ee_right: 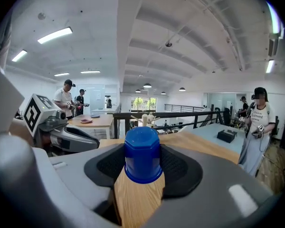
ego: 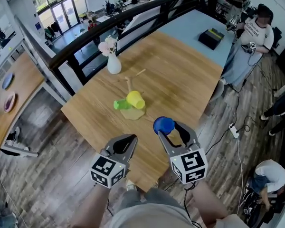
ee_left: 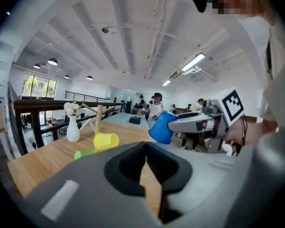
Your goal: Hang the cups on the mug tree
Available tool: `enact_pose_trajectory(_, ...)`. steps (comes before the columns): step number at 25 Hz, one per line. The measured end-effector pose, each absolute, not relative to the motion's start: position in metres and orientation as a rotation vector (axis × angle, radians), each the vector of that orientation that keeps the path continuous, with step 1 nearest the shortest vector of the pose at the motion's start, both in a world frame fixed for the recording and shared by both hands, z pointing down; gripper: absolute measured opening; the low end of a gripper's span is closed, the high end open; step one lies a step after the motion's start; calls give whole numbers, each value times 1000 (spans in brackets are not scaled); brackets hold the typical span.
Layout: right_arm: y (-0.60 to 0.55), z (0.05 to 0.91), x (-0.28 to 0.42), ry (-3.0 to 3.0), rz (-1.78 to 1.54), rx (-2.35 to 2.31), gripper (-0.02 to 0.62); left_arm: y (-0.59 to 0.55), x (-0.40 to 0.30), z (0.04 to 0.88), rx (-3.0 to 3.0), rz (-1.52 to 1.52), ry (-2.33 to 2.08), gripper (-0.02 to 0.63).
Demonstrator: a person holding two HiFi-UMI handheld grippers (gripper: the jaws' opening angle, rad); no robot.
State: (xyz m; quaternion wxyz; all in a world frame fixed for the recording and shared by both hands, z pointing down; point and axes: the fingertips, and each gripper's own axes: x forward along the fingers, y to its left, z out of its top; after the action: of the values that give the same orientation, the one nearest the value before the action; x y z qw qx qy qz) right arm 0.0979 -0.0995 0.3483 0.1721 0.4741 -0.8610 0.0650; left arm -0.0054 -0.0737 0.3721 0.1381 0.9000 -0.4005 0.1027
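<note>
The right gripper [ego: 167, 128], at the lower middle of the head view, has its jaws spread wide and closed on the blue cup [ego: 163, 125], one pad on either side of the cup's wall; the right gripper view shows the cup's flat bottom facing away from the camera. The left gripper [ego: 128, 137], just left of it, has its jaws pressed together with nothing between them. Above both, at the centre of the wooden table [ego: 185, 80], stands the mug tree [ego: 128, 85]. The yellow cup [ego: 136, 99] lies sideways against its post and the green cup [ego: 119, 104] juts out at its lower left. A white vase of flowers [ego: 114, 63] stands beyond, toward the upper left.
</note>
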Motion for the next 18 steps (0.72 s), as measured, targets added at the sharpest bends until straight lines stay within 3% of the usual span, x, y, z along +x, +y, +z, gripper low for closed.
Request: enact_pose_trajectory(18, -48, 289, 58, -2576, 106, 1235, 232, -26, -48, 326, 2686, 328, -1267, 3)
